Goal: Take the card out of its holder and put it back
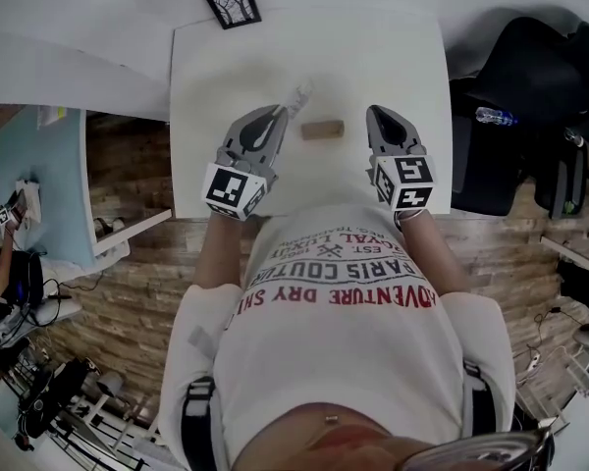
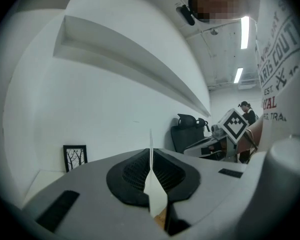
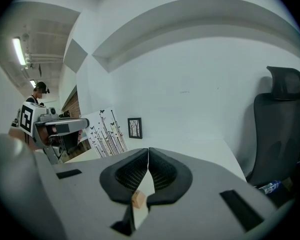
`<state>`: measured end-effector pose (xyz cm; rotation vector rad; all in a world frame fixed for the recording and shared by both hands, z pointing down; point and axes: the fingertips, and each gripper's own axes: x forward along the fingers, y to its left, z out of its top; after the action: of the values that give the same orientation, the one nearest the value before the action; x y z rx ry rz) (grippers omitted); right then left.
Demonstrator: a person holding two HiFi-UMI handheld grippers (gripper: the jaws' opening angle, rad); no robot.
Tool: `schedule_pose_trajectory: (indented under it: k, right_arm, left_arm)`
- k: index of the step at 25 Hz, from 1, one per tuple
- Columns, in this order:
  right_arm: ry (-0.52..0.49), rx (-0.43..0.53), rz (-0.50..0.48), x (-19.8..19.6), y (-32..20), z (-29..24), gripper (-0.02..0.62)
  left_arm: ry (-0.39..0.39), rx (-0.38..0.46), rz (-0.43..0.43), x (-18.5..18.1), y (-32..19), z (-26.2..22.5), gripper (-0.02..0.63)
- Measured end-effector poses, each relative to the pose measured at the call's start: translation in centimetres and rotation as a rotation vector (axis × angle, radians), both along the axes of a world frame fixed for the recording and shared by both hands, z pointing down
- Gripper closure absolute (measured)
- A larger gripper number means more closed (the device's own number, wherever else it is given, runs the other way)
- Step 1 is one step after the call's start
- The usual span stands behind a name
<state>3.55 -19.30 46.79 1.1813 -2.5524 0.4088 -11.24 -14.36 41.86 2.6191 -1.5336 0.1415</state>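
Observation:
A small wooden card holder (image 1: 322,130) lies on the white table (image 1: 393,57), between my two grippers. My left gripper (image 1: 278,116) is shut on a pale card (image 1: 296,100) printed with thin stems and butterflies, holding it up left of the holder. In the left gripper view the card (image 2: 150,156) shows edge-on, pinched between the black pads. From the right gripper view the same card (image 3: 104,132) stands tilted at the left, free of the holder (image 3: 138,199). My right gripper (image 1: 378,116) hovers to the right of the holder, shut, with nothing in it (image 3: 148,151).
A small black picture frame (image 1: 234,5) stands at the table's far edge. A black office chair (image 1: 530,77) with a water bottle (image 1: 495,117) is to the right of the table. A light blue desk (image 1: 39,184) lies to the left, with a person beside it.

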Motion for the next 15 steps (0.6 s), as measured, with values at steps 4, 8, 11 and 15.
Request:
schedule_pose_trajectory:
  k: [4,8,11,15]
  right_arm:
    - [0.012,-0.017,0.015,0.5,0.1,0.7,0.569]
    - [0.03,-0.033,0.029,0.9,0.4,1.5,0.569]
    - [0.044,-0.045,0.04,1.0,0.7,2.1,0.569]
    - [0.057,-0.065,0.066,1.5,1.1,2.8,0.569]
  left_arm:
    - [-0.023,0.02,0.124,1.1,0.0,-0.2,0.569]
    - [-0.042,0.007,0.261,2.1,0.1,-0.1,0.569]
    - [-0.039,-0.001,0.386,3.2,0.4,0.1,0.569]
    - [-0.06,-0.038,0.511,4.3,0.7,2.0,0.569]
